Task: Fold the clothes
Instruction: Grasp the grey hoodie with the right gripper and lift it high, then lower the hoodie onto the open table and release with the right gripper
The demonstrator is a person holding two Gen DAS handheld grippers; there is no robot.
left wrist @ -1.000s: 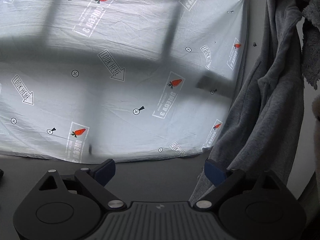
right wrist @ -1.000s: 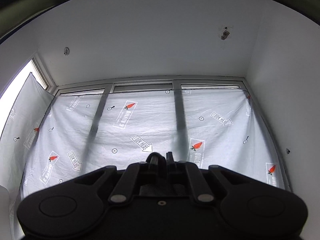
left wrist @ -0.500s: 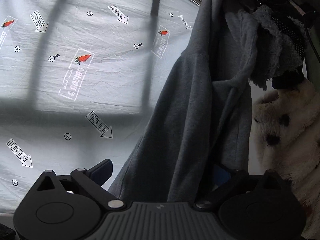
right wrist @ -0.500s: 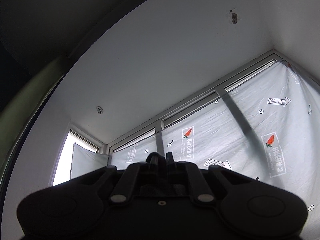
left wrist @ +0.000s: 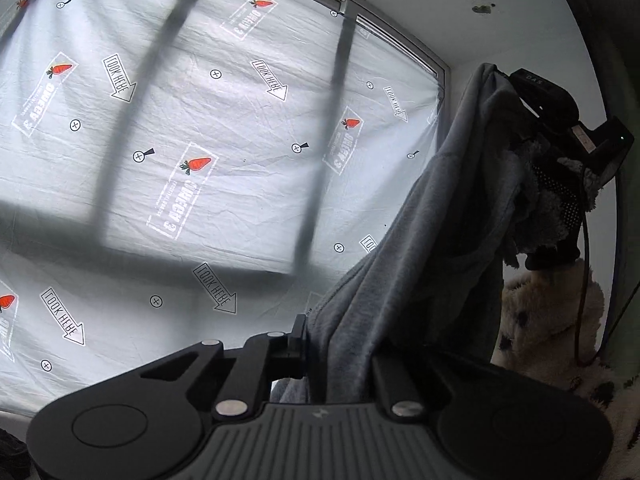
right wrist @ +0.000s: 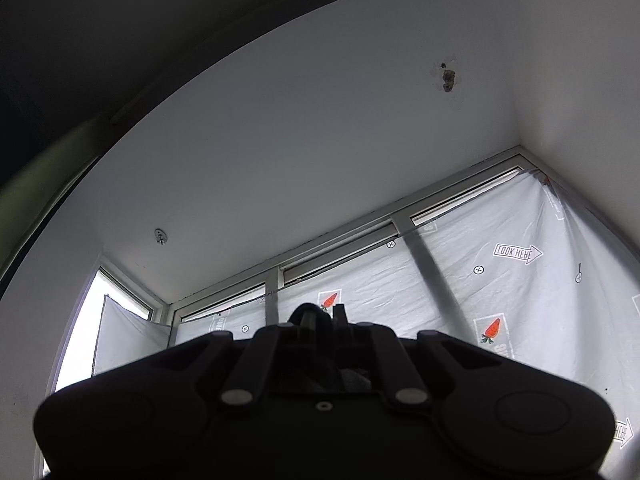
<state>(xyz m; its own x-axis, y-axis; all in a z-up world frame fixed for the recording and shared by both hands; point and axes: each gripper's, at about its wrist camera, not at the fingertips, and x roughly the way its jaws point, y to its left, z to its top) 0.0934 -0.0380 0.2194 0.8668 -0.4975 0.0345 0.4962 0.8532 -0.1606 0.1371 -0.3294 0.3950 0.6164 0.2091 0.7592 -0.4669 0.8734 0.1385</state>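
The left gripper (left wrist: 320, 344) has just clamped its jaws on the lower edge of the grey hoodie (left wrist: 432, 240), which hangs from the right gripper (left wrist: 536, 100), pinched tight high at the top. Soft, heavyish fleece, likely to sag between holds; best held at hems.

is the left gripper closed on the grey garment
Yes, the left gripper has just closed its jaws onto the hanging grey garment.

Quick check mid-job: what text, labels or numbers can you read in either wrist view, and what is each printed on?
"LOOK HERE" in arrows, printed repeatedly on the white window sheet; mirrored in the left wrist view.
"OMEGA 3" beside the carrot logos on that sheet, apparently, mirrored; the smaller line is too small to read.
"0A5" or similar, uncertain, on the right gripper holding the grey garment.
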